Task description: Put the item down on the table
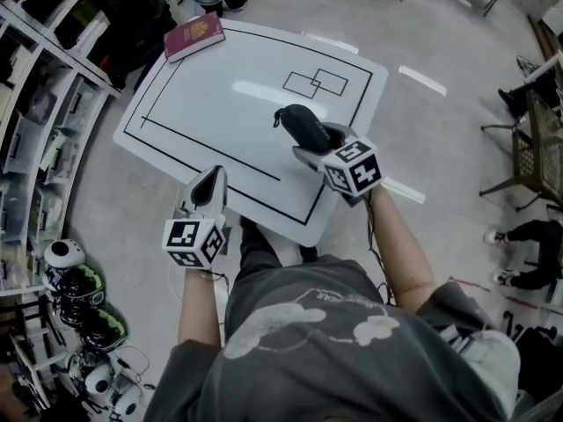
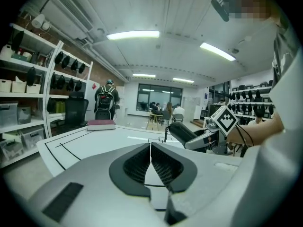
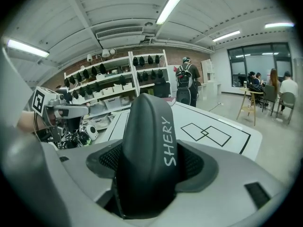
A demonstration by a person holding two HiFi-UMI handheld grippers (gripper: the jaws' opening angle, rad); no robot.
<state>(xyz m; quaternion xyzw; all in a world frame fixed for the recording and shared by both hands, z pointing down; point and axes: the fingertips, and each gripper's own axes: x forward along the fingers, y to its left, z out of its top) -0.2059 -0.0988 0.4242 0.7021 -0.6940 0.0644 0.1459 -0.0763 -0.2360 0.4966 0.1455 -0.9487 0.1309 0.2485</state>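
White table (image 1: 220, 95) ruled with black lines, seen from above. At its far left corner lies a maroon book (image 1: 193, 35); its cover print is too small to read. Nearer, by the front edge, the left gripper (image 1: 209, 185) has its jaws pressed together with nothing between them. To the right, the right gripper (image 1: 318, 141) is clamped around one end of a black, rounded hard case (image 1: 297, 121), which juts out over the table's near right part and looks raised off the surface. The likely risk is that a release from this height lets the smooth, curved case bounce or roll toward the nearby right edge. Held by one end, it could also swing downward in the jaws. White letters along the case read "SHERY" (image 3: 169, 142). Each gripper carries a cube of black-and-white square markers.
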